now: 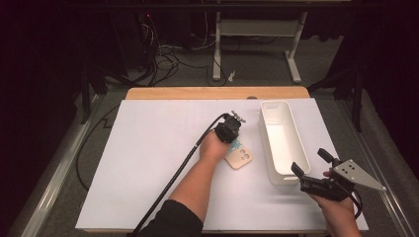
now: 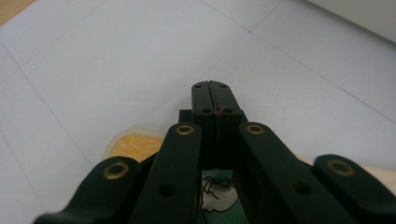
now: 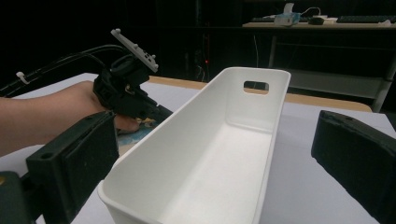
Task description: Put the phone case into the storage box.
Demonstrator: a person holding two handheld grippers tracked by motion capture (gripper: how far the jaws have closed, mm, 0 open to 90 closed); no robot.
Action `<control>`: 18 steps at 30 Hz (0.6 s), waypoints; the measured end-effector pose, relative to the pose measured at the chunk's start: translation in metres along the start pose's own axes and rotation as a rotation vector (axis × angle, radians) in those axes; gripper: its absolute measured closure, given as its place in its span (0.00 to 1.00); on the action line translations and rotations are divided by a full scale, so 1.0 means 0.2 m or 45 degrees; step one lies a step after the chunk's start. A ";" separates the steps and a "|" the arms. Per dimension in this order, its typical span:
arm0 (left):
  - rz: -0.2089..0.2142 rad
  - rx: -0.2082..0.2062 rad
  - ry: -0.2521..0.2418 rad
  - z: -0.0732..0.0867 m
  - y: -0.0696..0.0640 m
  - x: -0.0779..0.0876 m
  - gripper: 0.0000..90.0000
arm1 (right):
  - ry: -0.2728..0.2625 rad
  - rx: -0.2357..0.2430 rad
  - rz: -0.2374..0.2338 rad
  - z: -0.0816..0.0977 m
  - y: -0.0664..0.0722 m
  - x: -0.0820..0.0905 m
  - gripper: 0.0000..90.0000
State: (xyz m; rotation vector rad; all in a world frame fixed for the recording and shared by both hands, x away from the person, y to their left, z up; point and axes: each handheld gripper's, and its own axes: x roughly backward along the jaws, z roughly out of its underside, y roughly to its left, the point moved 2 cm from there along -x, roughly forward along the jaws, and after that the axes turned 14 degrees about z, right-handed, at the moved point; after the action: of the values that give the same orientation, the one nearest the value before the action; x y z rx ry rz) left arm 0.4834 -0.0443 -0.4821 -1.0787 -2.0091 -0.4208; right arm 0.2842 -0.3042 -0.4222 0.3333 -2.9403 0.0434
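A beige phone case (image 1: 241,159) with camera holes and a teal printed patch lies flat on the white table, just left of a long white bin (image 1: 282,143). My left gripper (image 1: 232,140) hovers over the case's far end, pointing down at it. In the left gripper view its jaws (image 2: 215,95) are pressed together with nothing between them, and the case (image 2: 132,145) shows beneath them. My right gripper (image 1: 309,163) stands wide open at the bin's near right corner. In the right gripper view the bin's near end (image 3: 205,186) sits between its spread fingers (image 3: 70,163).
The bin (image 3: 233,140) holds nothing and has a handle slot in its far wall. The left gripper's black cable (image 1: 183,165) trails along the forearm to the table's front edge. A wooden strip (image 1: 217,93) borders the far side of the table (image 1: 148,163); desk legs stand beyond.
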 end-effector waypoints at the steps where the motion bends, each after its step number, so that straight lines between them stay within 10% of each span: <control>1: 0.006 0.006 -0.006 0.03 0.01 0.02 1.00 | 0.000 -0.002 0.002 0.00 0.00 0.00 0.01; 18: 0.002 -0.001 -0.010 0.37 0.01 0.28 1.00 | 0.017 0.030 0.015 -0.01 0.05 0.01 0.03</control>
State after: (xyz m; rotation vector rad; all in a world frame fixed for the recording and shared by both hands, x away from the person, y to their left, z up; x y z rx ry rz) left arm 0.4307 0.0307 -0.4847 -1.0842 -2.0149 -0.4167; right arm 0.2812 -0.2954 -0.4207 0.3179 -2.9309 0.0819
